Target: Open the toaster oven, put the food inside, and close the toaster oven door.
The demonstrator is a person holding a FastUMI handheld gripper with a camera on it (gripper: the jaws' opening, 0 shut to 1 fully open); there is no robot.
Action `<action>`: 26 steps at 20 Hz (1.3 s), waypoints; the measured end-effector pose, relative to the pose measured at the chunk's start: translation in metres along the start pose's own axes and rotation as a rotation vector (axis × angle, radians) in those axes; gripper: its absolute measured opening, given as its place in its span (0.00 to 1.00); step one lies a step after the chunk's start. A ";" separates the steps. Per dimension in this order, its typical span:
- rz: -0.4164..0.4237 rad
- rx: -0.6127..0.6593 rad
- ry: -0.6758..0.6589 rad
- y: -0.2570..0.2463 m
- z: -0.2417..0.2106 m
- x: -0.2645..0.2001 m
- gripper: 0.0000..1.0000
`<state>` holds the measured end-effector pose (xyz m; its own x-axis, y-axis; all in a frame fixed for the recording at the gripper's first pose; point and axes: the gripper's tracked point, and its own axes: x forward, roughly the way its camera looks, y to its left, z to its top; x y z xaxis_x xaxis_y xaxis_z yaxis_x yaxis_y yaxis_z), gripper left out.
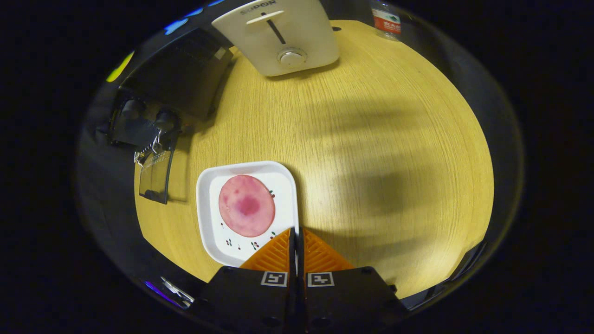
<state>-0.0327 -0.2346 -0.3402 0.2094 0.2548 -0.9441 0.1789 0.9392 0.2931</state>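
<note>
Far left, black oven (178,83) w/ its glass door (155,178) looks dropped open. Next, ham slice (246,205) flat on white plate (204,218), just ahead-left of my claw (297,234), which is closed on nothing. White toaster (278,37) far across table (394,153). Risk: thin slice may slide or plate shift when I pinch.

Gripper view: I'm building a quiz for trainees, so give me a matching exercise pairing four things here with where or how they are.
Things:
1. pink food slice
2. white appliance
3. bottle
4. tongs

Places or states:
A. far side of the wooden table, well beyond the fingers
B. closed together, holding nothing
C. lying on the white plate
D. at the table's far edge, beside the appliance

Pairs: 1-C, 2-A, 3-D, 4-B
</note>
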 end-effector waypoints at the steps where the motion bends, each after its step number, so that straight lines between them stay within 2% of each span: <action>1: 0.030 0.059 0.000 0.006 -0.007 -0.002 0.02; 4: 0.087 0.199 -0.029 0.017 -0.021 -0.008 0.02; 14: 0.228 0.404 -0.218 0.054 -0.050 -0.058 0.02; 20: 0.275 0.456 -0.312 0.073 -0.073 -0.092 0.02; 26: 0.365 0.441 -0.358 0.132 -0.096 -0.111 0.02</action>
<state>-0.1241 -0.1167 -0.2110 0.6228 0.3747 -0.6869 0.3958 0.6064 0.6897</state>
